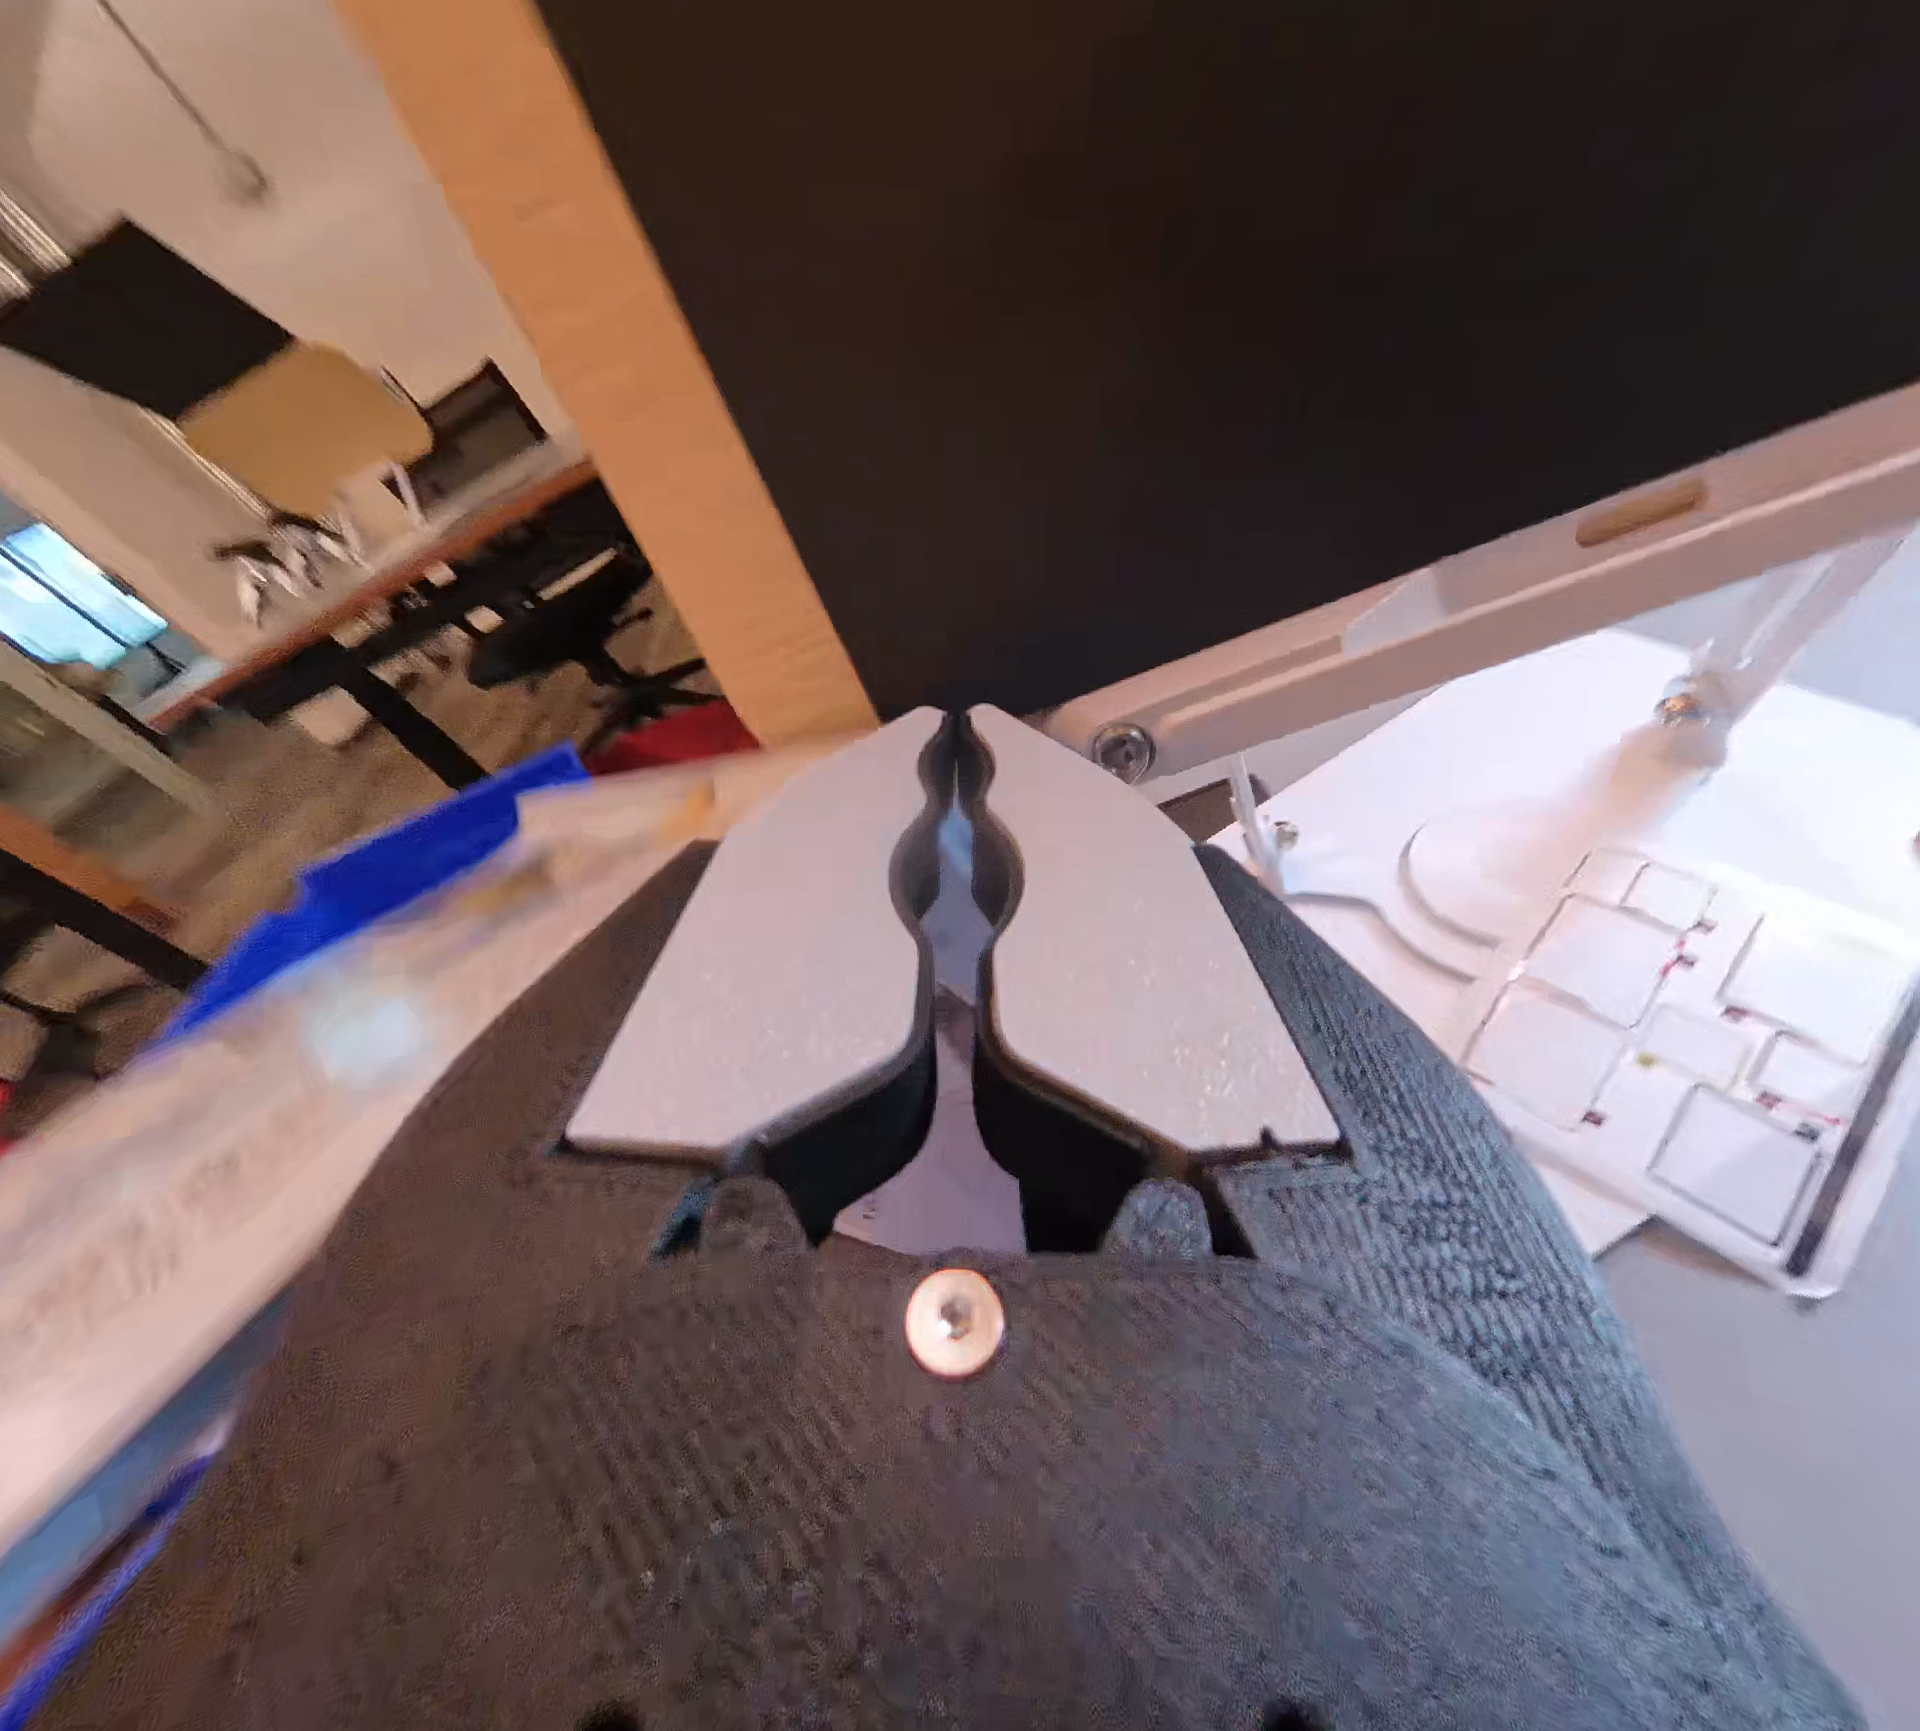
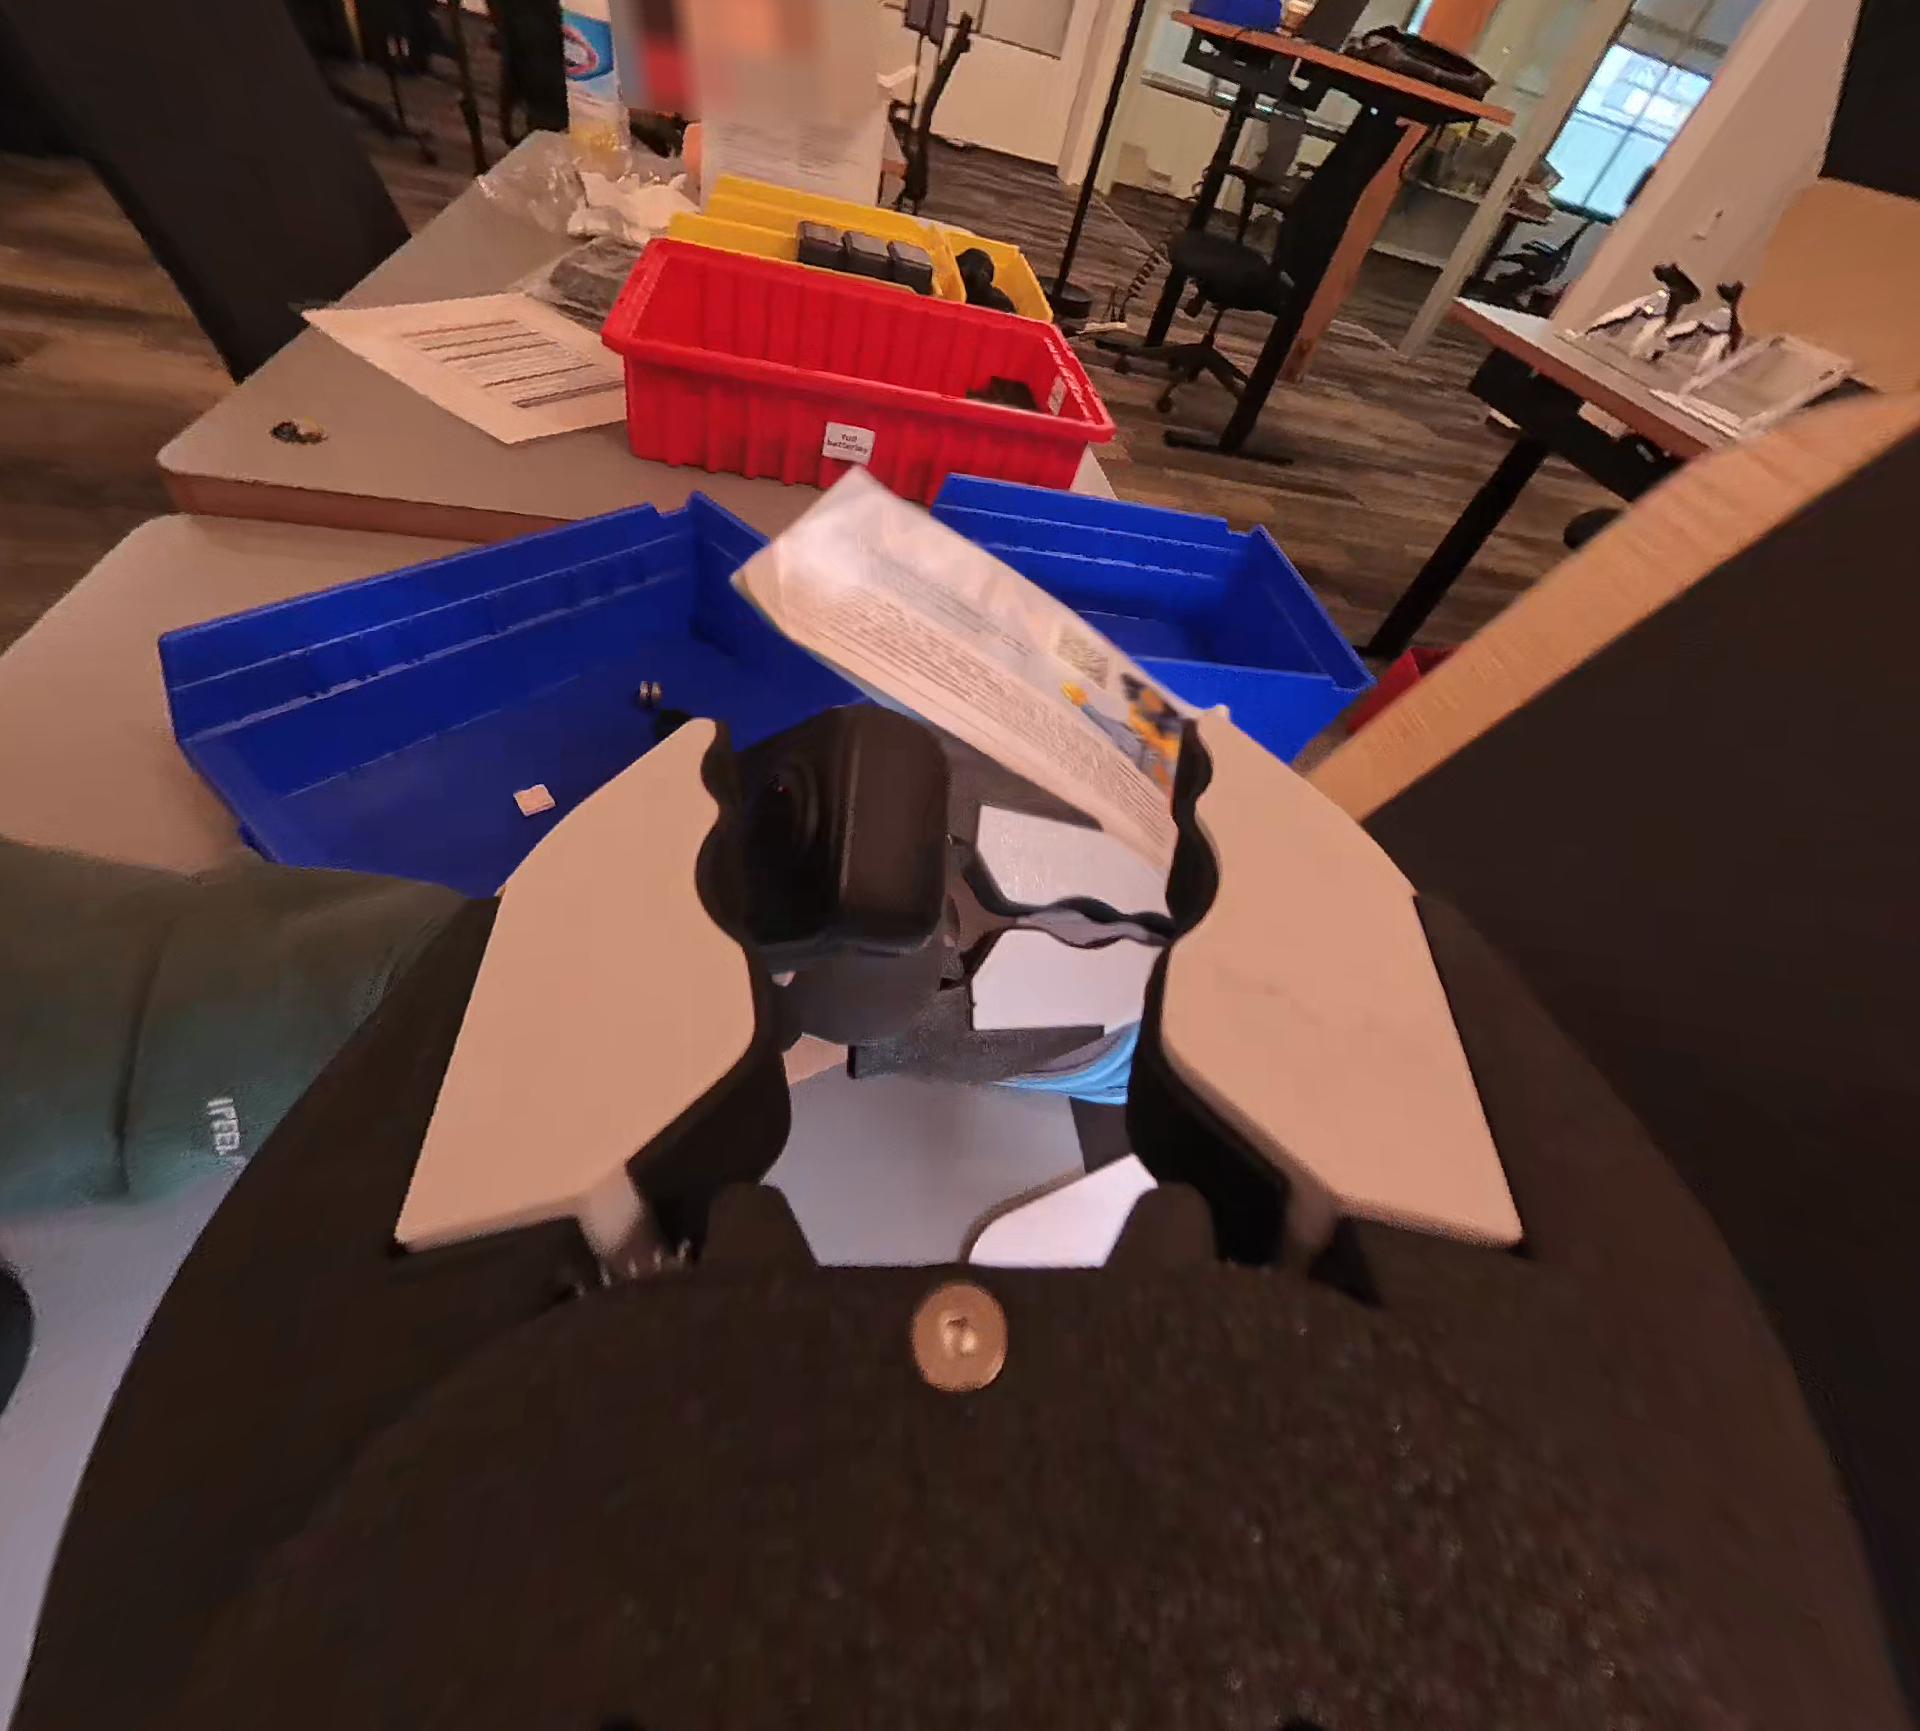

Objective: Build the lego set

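Packet (image 2: pixel 935 642): flat, clear glossy plastic over a printed insert, with blue showing at its lower end. It is held in the air above the worktop (image 2: pixel 83 746), tilted, its upper corner over the gap between two blue bins. The insert bears fine lines of print and a small coloured picture.

Left gripper (image 1: pixel 958 725): grey, flat-topped fingers with wavy black inner edges, on a ribbed black printed body. The fingers are clenched, tips meeting, with a pale blue-white sliver in the seam. The packet runs off its left side as a blur (image 1: pixel 364 975).

Right gripper (image 2: pixel 956 731): same build, fingers spread wide and pressing on nothing. The left gripper's black camera housing and clenched fingers sit in the gap between them. The packet's lower edge passes just beside the right-hand finger; contact cannot be judged.

Right wrist view only:
- Left blue bin (image 2: pixel 416 642) and right blue bin (image 2: pixel 1195 559), both of ribbed plastic.
- Red bin (image 2: pixel 831 362), ribbed, with a small white sticker.
- Yellow bin (image 2: pixel 790 201), behind the red one.
- Printed sheet (image 2: pixel 478 356), lying flat.
- Green sleeve (image 2: pixel 156 1006), with pale lettering.

Left wrist view only:
- Dark panel (image 1: pixel 1143 227) with a light wood edge (image 1: pixel 582 279).
- White metal bar (image 1: pixel 1455 601).
- White board (image 1: pixel 1662 1006), cut into rounded squares.
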The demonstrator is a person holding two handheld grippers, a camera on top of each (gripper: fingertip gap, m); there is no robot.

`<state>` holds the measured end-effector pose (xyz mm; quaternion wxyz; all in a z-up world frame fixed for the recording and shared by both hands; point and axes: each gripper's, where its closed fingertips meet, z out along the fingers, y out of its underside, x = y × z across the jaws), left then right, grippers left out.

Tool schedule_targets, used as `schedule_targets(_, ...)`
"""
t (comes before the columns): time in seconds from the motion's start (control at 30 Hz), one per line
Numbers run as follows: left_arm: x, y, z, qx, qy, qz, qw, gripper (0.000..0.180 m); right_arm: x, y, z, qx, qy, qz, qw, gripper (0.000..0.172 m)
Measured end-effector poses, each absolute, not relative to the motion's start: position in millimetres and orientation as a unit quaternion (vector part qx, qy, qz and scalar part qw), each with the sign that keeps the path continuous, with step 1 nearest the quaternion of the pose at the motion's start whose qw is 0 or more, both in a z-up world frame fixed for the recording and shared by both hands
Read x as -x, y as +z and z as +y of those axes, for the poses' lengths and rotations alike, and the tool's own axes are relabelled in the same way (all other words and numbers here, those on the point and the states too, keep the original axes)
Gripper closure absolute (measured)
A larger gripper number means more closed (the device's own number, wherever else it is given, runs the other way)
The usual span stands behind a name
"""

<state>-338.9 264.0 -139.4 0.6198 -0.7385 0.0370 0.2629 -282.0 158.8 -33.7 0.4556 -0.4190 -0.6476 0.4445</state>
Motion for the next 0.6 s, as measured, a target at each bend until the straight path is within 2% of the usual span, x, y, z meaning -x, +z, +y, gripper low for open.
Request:
schedule_targets(0.2, 338, -137, 274, 0.744, 0.319, 0.084, 0.581, 0.180, 258, -33, 191, 0.456, 0.481, -0.576, 0.479, 0.094)
schedule_targets(0.43, 341, -143, 267, 0.758, 0.281, 0.071, 0.584, 0.180, 238, -38, 217, 0.477, 0.469, -0.548, 0.503, 0.101)
schedule_targets(0.6, 352, -127, 254, 0.756, 0.216, 0.013, 0.618, 0.180, 230, -54, 228, 0.492, 0.468, -0.539, 0.498, 0.102)
